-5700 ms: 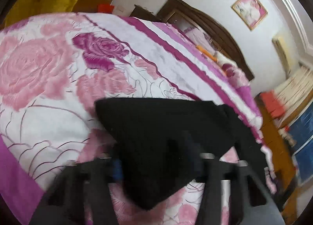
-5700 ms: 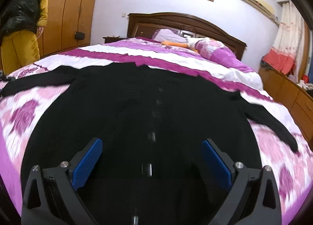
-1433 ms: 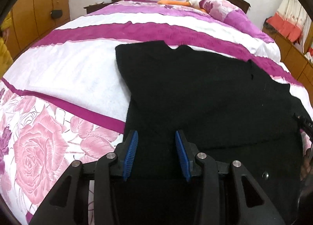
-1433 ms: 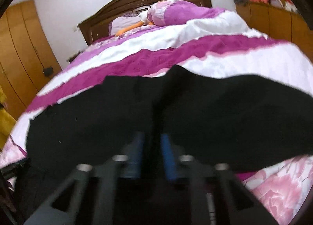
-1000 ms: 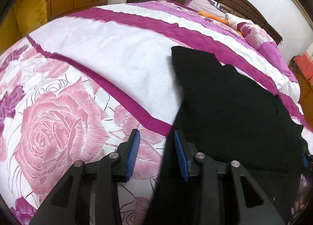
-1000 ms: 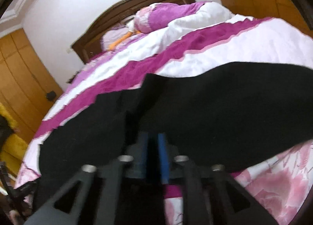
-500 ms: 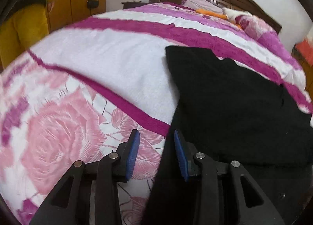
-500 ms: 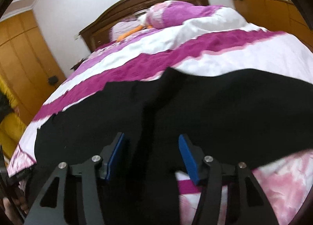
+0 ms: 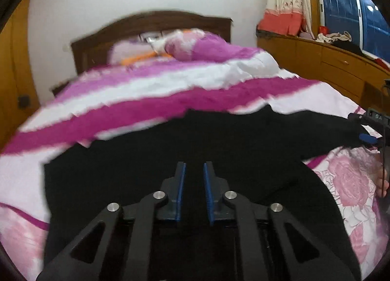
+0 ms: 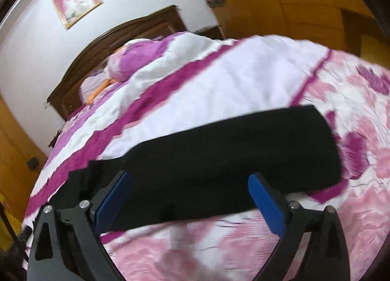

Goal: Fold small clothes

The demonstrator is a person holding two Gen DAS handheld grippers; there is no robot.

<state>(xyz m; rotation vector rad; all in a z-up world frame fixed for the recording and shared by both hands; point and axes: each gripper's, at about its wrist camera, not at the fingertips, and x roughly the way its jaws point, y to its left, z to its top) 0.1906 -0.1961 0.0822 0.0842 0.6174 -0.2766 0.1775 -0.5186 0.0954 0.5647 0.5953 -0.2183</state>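
Your left gripper (image 9: 194,167) sits low over the black garment (image 9: 219,139), its blue pads (image 9: 180,183) drawn near each other with a narrow gap showing between them; nothing is pinched there, only dark cloth lying beneath. The garment spreads flat across the bed (image 9: 146,90), on the pink, white and magenta cover, its far edge along the magenta stripe. To the right, one sleeve (image 10: 243,144) runs out sideways over the rose print. Your right gripper (image 10: 190,183) hangs over that sleeve with its jaws spread wide, one blue pad (image 10: 265,205) on each side of the dark band, and it holds nothing. Behind the bed stand the dark wooden headboard (image 9: 151,25) and pillows (image 9: 195,44), with a wooden cabinet (image 9: 324,61) along the right wall.
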